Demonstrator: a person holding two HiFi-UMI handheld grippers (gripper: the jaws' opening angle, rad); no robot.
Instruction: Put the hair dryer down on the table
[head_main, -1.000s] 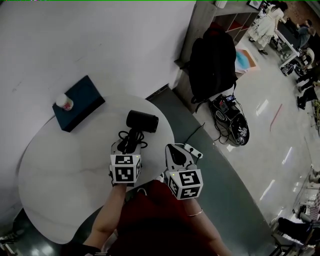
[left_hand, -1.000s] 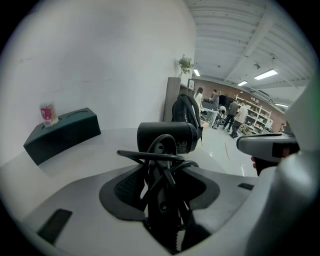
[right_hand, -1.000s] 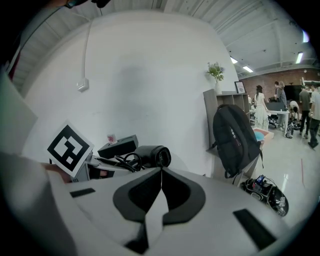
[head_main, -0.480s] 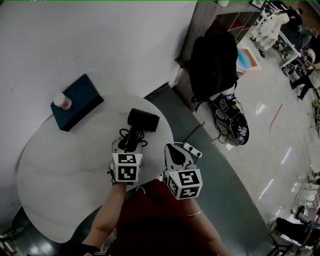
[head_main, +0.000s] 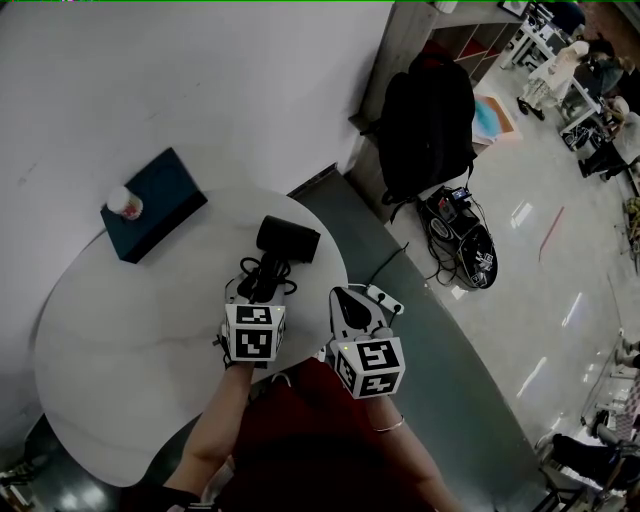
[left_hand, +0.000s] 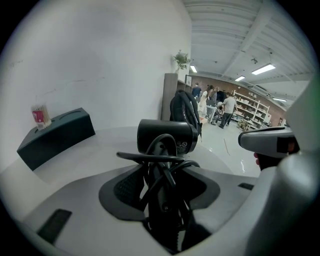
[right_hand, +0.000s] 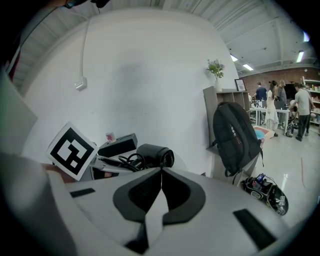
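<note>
Grasping the hair dryer (head_main: 287, 240) by its handle, the left gripper (head_main: 262, 285) is clenched on the handle together with the black cord that is wound around it. In the left gripper view the handle and the cord loops fill the gap between the two jaws. I judge this grip is chosen because the handle is the narrow part, and the cord stays bundled under the pads, so nothing hangs loose when the dryer goes down.

The dryer is above the counter (head_main: 120, 340), near its far right edge, well apart from the dark box (head_main: 165, 200) at the far left edge. Whether the barrel already touches the counter, I cannot tell.

The right gripper (head_main: 352, 305) is closed on nothing, with its jaws together. It waits just off the near right edge, probably to keep out of the way.

The long axis of the handle runs from the left gripper toward the far edge. The barrel lies across it at the far end. Which end of the barrel is the nozzle is not clear.
</note>
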